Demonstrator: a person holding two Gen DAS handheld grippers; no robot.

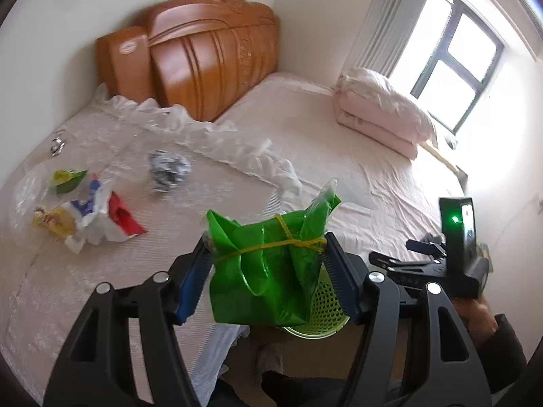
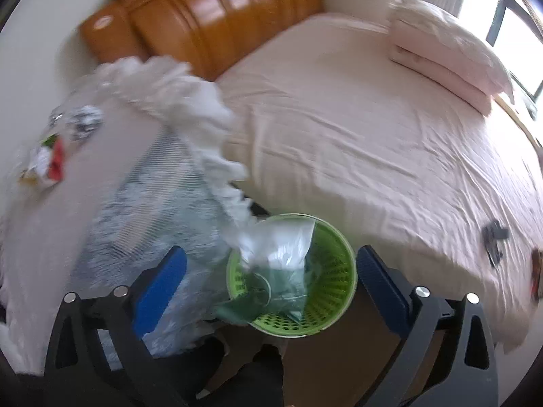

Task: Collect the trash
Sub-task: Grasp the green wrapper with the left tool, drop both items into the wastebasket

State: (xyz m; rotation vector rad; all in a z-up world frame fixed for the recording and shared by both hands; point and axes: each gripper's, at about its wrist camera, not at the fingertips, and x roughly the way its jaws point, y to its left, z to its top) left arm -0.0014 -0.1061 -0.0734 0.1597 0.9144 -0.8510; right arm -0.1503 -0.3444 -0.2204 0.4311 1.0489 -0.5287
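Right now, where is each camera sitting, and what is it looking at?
Left wrist: on the left gripper, facing down over the bed; its jaws hold a green packet; the right gripper shows.
Right wrist: on the right gripper, open over the green basket.
Shared: bed, headboard, basket.

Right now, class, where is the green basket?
In the right wrist view the green basket stands on the floor by the bed edge, between the open right gripper's fingers, a clear bag inside.
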